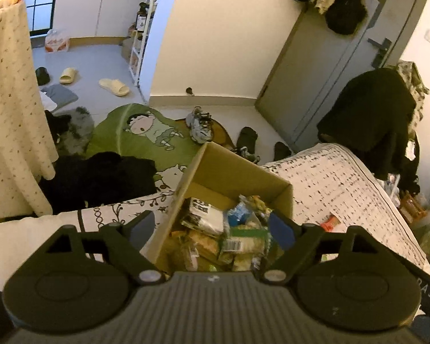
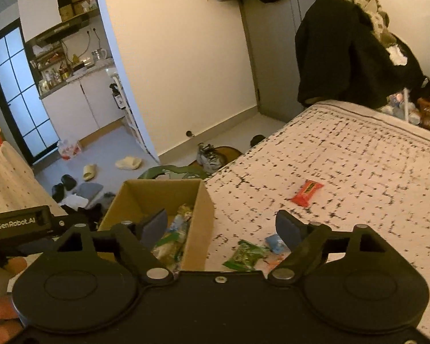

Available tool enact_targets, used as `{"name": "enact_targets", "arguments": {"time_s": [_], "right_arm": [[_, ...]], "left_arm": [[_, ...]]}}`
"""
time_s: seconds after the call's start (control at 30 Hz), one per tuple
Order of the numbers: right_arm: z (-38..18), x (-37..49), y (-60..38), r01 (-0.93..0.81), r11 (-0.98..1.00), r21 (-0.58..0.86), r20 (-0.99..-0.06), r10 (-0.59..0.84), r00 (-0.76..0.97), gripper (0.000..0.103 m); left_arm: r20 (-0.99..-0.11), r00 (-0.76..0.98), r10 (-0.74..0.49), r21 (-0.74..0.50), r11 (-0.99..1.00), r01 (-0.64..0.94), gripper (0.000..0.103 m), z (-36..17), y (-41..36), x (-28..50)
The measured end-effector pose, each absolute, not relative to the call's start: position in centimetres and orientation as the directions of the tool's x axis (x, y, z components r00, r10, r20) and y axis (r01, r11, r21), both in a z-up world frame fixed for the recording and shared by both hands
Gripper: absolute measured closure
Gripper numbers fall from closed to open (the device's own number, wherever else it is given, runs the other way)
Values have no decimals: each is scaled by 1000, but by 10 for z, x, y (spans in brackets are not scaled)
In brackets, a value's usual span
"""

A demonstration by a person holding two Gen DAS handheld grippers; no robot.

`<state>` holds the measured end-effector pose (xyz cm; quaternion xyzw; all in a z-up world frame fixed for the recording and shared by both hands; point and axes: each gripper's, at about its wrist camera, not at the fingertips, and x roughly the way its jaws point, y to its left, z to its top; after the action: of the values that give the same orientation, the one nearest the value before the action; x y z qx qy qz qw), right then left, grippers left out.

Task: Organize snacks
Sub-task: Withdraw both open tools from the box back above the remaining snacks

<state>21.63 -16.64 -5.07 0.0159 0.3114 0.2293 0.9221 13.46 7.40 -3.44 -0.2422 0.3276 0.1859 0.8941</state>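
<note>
Left gripper [image 1: 212,228] hangs over the open brown cardboard box [image 1: 238,172], jaws spread wide, nothing between them; the box sits on the bed with the white black-flecked cover [image 1: 344,189], at its edge. Only the left wrist view looks down into the box: a white packet with black lettering [image 1: 206,215], a blue-and-clear wrapper [image 1: 239,215], a green-edged pack with a barcode [image 1: 240,242] and tan crinkly bags [image 1: 203,245] piled together; labels too blurred to read. Right gripper [image 2: 223,230] also stands wide open and empty, held above the cover just right of the box [image 2: 197,220]. Only the right wrist view shows loose snacks on the cover: a flat green packet [image 2: 243,255] near the gripper, a small pale-blue wrapper [image 2: 275,243] partly hidden behind the right finger, something orange next to it that I can't make out, and an orange-red candy bar wrapper [image 2: 306,192] lying well apart further up the bed. In the left view that orange-red wrapper [image 1: 329,222] is only a sliver by the finger. Right view sees a narrow strip of the box's contents, the rest blocked by its wall and the left finger. Green cartoon floor mat [image 1: 146,137] beyond the box, half covered by dark clothes [image 1: 100,177]; in the right view it is mostly hidden behind the box.
</note>
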Motion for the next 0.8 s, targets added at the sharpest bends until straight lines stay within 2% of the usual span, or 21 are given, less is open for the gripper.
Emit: {"name": "enact_targets", "arguments": {"time_s": [0.2, 0.3, 0.43, 0.6, 0.8], "right_arm": [[-51, 199, -186, -401, 908, 125, -575, 395, 716, 13], [-51, 191, -197, -391, 913, 121, -582, 384, 717, 13], [-48, 183, -210, -364, 924, 119, -574, 363, 734, 12], [-46, 176, -229, -323, 938, 124, -569, 334, 752, 0], [-45, 175, -245, -372, 920, 121, -601, 366, 711, 0]], "left_arm": [[-669, 720, 184, -274, 840, -468, 9, -31, 61, 126], [-662, 728, 178, -272, 848, -455, 0, -29, 54, 122], [-654, 738, 165, -266, 863, -429, 0, -25, 43, 120], [-643, 751, 149, -265, 877, -401, 0, -24, 28, 113], [-631, 764, 136, -260, 891, -373, 0, -21, 12, 108]]}}
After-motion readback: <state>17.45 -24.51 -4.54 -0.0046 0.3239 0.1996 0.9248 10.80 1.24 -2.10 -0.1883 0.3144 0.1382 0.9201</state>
